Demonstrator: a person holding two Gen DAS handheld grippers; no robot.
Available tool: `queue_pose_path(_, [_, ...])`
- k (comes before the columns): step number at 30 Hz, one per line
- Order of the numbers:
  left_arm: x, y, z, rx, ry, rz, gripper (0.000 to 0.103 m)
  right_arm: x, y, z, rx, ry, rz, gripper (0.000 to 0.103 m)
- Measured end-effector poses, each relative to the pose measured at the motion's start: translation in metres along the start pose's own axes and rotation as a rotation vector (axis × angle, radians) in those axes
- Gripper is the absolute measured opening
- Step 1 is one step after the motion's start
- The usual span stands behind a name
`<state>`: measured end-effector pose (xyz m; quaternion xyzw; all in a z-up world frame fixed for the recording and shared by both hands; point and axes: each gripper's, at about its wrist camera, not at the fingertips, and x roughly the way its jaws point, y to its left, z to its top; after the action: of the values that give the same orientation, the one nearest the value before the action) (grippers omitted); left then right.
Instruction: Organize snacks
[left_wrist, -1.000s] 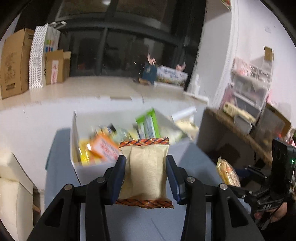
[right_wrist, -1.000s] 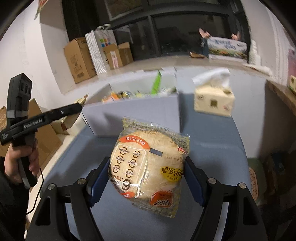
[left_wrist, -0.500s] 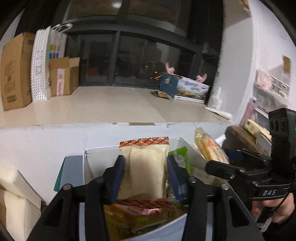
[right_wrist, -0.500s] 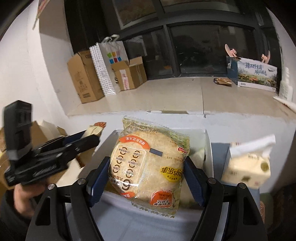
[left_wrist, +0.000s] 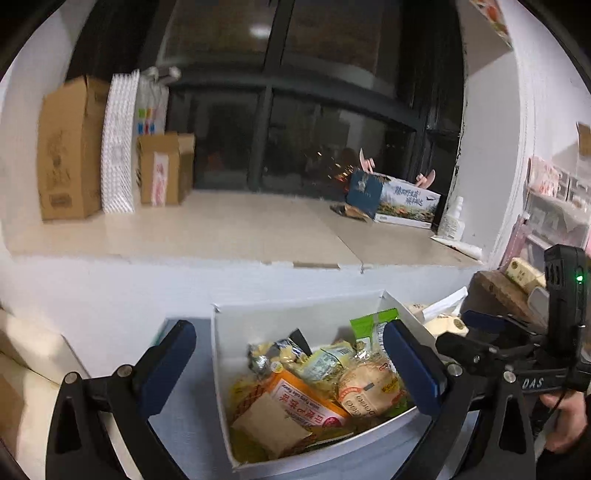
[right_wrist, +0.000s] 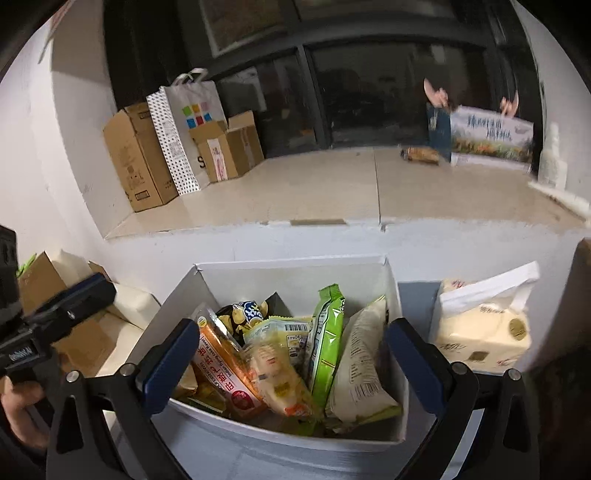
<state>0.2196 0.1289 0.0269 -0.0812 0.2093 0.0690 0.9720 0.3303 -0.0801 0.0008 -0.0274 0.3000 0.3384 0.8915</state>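
Note:
A white box on the blue-grey table holds several snack packs. In the left wrist view the beige pack with patterned edges and the round bread pack lie inside it, beside an orange pack. The right wrist view shows the orange pack, a green pack and a pale bag standing in the box. My left gripper is open and empty above the box. My right gripper is open and empty above the box.
A tissue pack stands on the table right of the box. Behind is a white ledge with cardboard boxes, a paper bag and a printed carton. Shelves with clutter are at the right.
Both grippers opened and let go of their packs. The beige pack and the round bread pack now lie in the box. Both grippers hover over the box.

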Motion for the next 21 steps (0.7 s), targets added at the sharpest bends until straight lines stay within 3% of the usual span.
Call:
queue_pose_path(4, [-0.033,-0.012,-0.009,-0.001,-0.068,-0.028,0.103,-0.022,0.016,-0.007,-0.053,-0.026,-0.035,0.103])
queue_pose_path(8, [-0.057,-0.022,-0.017,0.001,-0.049,-0.057,0.103,-0.047,0.025,-0.02,-0.045,-0.043,-0.019,0.103])
queue_pose_path(11, [-0.081,-0.03,-0.027,-0.005,-0.026,-0.02,0.103,-0.064,0.03,-0.029,-0.038,-0.048,-0.078,0.103])
queue_pose_path(16, [-0.116,-0.045,-0.043,0.025,-0.003,0.027,0.103,-0.113,0.039,-0.052,-0.048,-0.107,-0.017,0.103])
queue_pose_path(21, [-0.155,-0.058,-0.06,0.022,0.016,0.058,0.103,-0.153,0.049,-0.078,-0.056,-0.078,0.005,0.103])
